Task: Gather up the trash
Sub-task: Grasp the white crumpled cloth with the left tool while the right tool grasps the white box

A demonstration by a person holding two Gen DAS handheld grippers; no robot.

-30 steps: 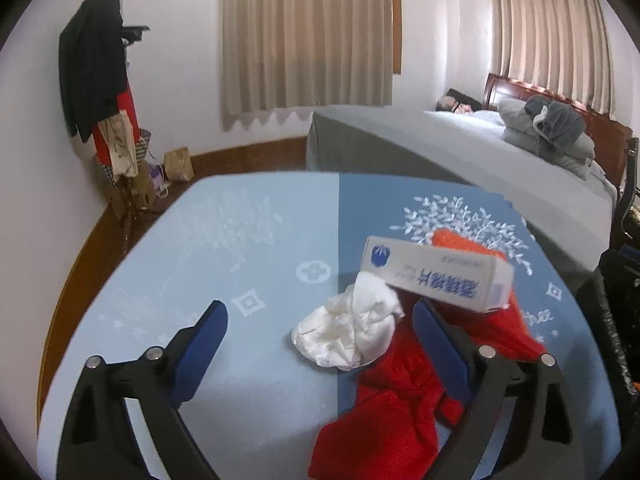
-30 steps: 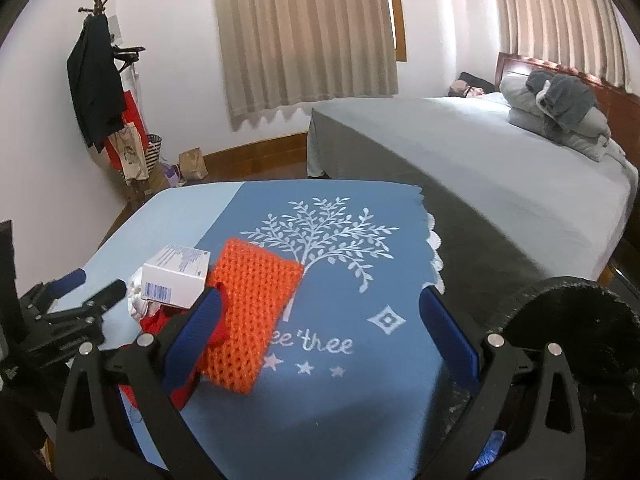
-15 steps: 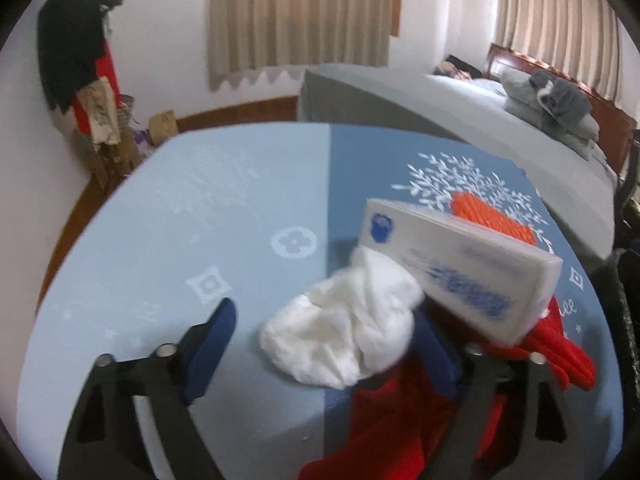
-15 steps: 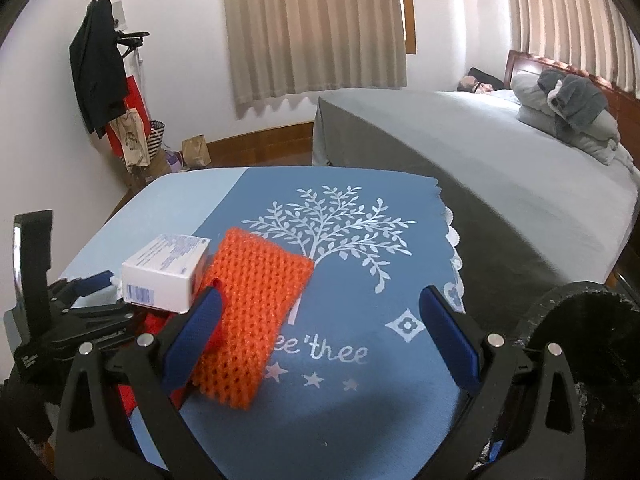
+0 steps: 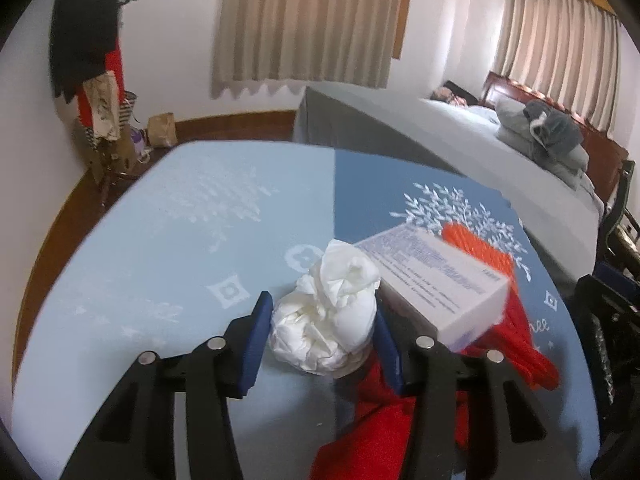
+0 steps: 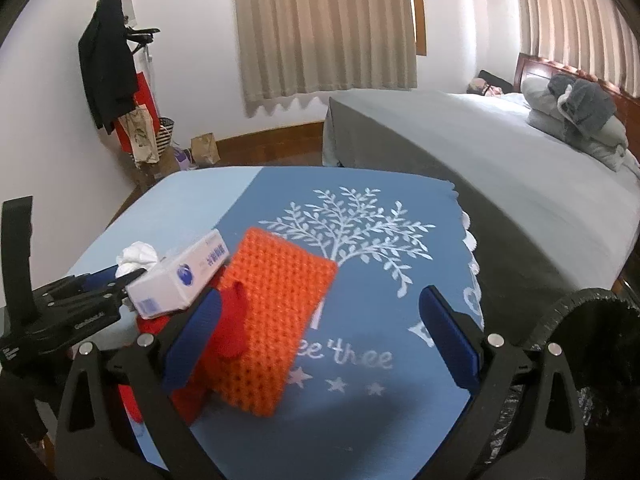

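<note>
A crumpled white tissue lies on the blue tablecloth. My left gripper is shut on the tissue, its blue pads pressing both sides. A white cardboard box rests tilted on red cloth just right of the tissue, touching the right finger. In the right wrist view the tissue, the box and the left gripper show at left. My right gripper is open and empty above an orange knitted cloth.
A bin lined with a black bag stands off the table's right edge. A grey bed lies behind the table. A coat rack with bags stands in the far left corner.
My left gripper moved forward around the tissue and closed on it. The box tipped and shifted beside the right finger. My right gripper moved a little forward over the orange cloth.
</note>
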